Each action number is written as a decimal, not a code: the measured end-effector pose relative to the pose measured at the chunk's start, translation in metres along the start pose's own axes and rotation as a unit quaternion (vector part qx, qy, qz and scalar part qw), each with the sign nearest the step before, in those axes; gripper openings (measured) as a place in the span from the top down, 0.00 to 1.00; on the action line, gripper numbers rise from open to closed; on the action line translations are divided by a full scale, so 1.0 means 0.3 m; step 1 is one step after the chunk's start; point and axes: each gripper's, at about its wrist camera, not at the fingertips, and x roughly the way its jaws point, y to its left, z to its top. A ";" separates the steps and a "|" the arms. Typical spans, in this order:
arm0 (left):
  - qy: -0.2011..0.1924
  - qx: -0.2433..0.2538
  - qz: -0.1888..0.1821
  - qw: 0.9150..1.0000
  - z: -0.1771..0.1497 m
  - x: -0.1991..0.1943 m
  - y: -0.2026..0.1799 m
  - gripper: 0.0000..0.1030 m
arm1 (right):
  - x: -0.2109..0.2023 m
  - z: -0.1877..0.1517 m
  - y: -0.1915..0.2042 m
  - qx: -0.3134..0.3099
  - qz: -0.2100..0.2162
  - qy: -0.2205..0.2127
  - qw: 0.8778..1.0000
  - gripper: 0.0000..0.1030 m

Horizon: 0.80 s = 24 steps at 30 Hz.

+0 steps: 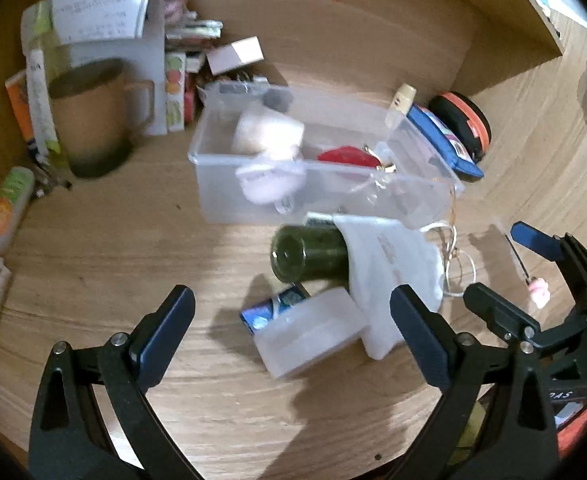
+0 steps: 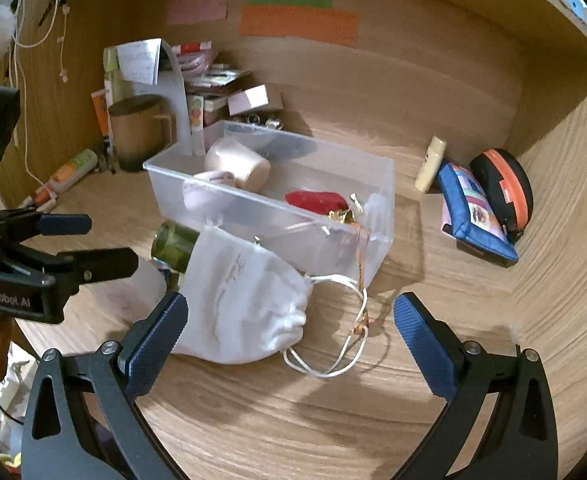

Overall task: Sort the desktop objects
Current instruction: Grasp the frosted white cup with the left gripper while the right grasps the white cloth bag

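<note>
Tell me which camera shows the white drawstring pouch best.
The right wrist view: the white drawstring pouch lies whole and sharp there, with its cord looped on the desk, leaning on the green bottle. In the left wrist view the pouch is blurred and partly behind a finger.

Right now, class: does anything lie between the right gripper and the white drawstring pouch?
Nothing visible does. The right gripper is open, with the white drawstring pouch directly between its fingers on the desk.
</note>
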 end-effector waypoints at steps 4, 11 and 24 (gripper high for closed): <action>0.016 -0.005 0.000 1.000 -0.033 0.042 -0.012 0.04 | 0.023 -0.019 -0.008 0.010 0.010 0.014 1.000 0.00; 0.044 -0.029 -0.006 0.999 -0.083 0.107 -0.022 0.04 | 0.087 -0.070 -0.006 0.018 0.031 0.049 0.998 0.00; 0.026 -0.034 0.005 0.999 -0.075 0.128 0.004 0.04 | 0.186 -0.082 0.043 0.016 0.075 0.087 0.993 0.00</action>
